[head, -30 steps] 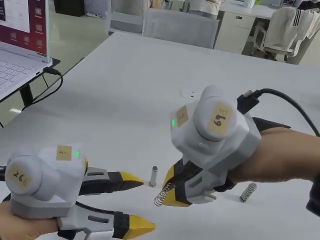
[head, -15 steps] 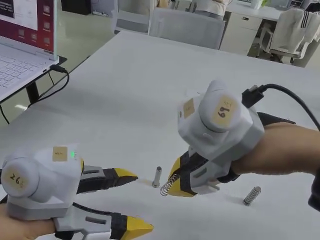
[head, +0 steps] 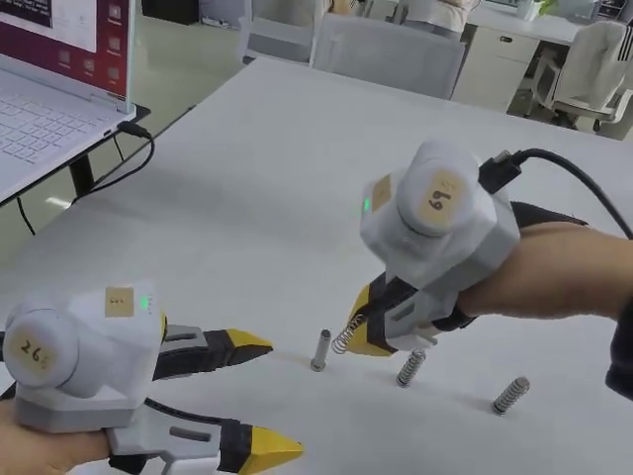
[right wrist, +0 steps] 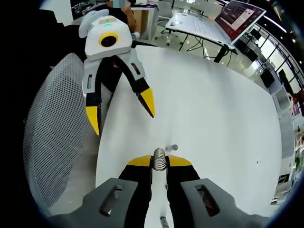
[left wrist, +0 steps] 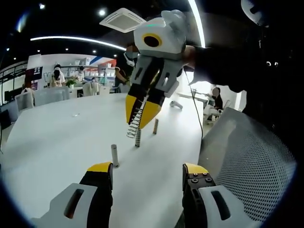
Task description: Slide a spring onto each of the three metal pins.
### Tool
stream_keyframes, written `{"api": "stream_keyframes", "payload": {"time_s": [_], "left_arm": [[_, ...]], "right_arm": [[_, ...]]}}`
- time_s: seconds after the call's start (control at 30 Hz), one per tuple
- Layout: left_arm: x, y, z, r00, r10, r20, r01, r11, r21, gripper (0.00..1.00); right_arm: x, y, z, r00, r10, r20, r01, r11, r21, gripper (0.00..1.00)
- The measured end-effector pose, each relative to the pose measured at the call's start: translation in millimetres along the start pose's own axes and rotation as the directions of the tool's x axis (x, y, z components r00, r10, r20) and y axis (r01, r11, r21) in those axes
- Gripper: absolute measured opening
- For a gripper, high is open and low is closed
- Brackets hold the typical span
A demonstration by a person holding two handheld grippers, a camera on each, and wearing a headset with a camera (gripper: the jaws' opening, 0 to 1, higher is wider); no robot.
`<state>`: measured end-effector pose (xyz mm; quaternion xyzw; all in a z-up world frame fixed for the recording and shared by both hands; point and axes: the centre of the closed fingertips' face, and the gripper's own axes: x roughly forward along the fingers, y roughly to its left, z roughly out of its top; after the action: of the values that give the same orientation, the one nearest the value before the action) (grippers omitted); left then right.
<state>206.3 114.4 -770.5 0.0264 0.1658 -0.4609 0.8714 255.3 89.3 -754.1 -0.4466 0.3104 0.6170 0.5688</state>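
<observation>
One spring point(right wrist: 160, 156) in right claw point(right wrist: 160, 162)

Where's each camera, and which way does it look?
Head view: on the person's head, looking down at the table; left gripper, right gripper, forearm show.
Left gripper view: on the left gripper, own jaws below, facing the right gripper's spring.
Right gripper view: on the right gripper, facing the left gripper.
All share the bare pin.

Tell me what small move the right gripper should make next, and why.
Probably nudge the right gripper toward the bare pin so the held spring lines up over its top. The spring hangs tilted just beside the upright pin, not yet on it.
</observation>
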Motion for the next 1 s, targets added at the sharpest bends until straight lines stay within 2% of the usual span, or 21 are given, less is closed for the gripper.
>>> {"api": "stream_keyframes", "payload": {"time_s": [0.43, 1.0], "left_arm": [[-1.3, 1.3, -1.5, 1.0, 0.01, 0.001, -0.01, 1.0, 0.0, 0.54], [-4.3, 3.5, -3.9, 0.9997, 0.024, 0.003, -0.024, 1.0, 0.001, 0.54]], "right_arm": [[7.8, -22.4, 1.4, 0.9991, -0.007, -0.041, 0.006, 1.0, -0.011, 0.09], [28.3, -28.0, -4.3, 0.9955, 0.023, -0.092, -0.025, 0.999, -0.021, 0.09]]}}
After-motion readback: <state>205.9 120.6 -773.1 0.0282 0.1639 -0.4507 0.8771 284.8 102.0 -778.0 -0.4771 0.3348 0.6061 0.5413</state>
